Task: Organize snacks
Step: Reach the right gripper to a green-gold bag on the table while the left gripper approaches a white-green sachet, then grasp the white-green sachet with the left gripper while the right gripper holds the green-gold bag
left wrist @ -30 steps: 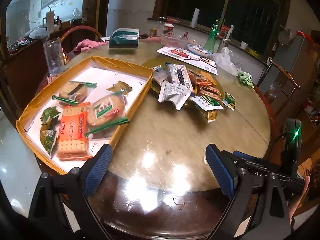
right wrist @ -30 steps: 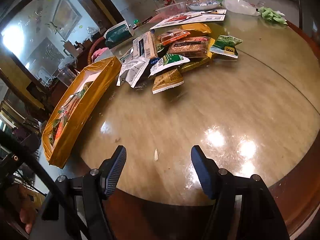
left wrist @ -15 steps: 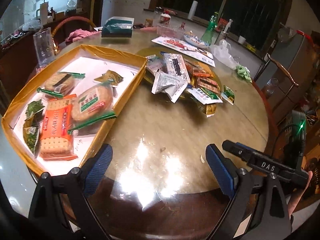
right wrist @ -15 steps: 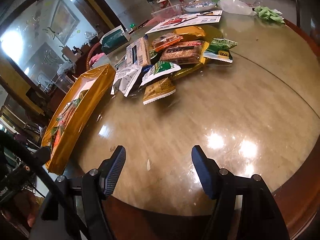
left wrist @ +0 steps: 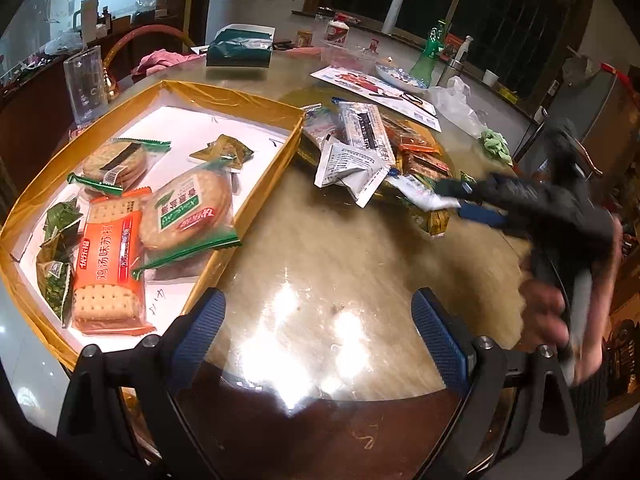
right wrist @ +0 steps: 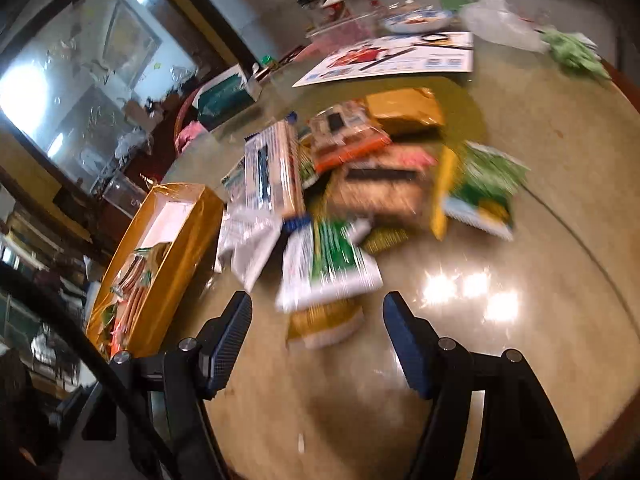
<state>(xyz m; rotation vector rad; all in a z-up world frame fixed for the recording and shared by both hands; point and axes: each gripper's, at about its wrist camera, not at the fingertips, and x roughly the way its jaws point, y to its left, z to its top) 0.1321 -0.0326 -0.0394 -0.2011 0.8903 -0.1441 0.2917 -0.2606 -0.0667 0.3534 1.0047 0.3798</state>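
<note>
Through the left wrist camera I am watching my left gripper (left wrist: 316, 326) hanging over the glossy round glass-topped table (left wrist: 340, 264), jaws spread wide and holding nothing. At ten o'clock the shallow gold-walled cardboard tray (left wrist: 256, 196) is holding sorted snacks, among them an orange soda-cracker pack (left wrist: 108, 264). The loose pile of foil and plastic snack packets (left wrist: 376, 156) is lying at one o'clock.

Through the right wrist camera, blurred, my right gripper (right wrist: 316, 334) is pointing at that pile, jaws apart and empty. Just ahead at twelve o'clock a green-and-white flat snack pouch (right wrist: 328, 268) is overlapping a small yellow packet (right wrist: 324, 322). I am judging these light, crinkly, slippery and crushable, so I would pinch a sealed edge.
</note>
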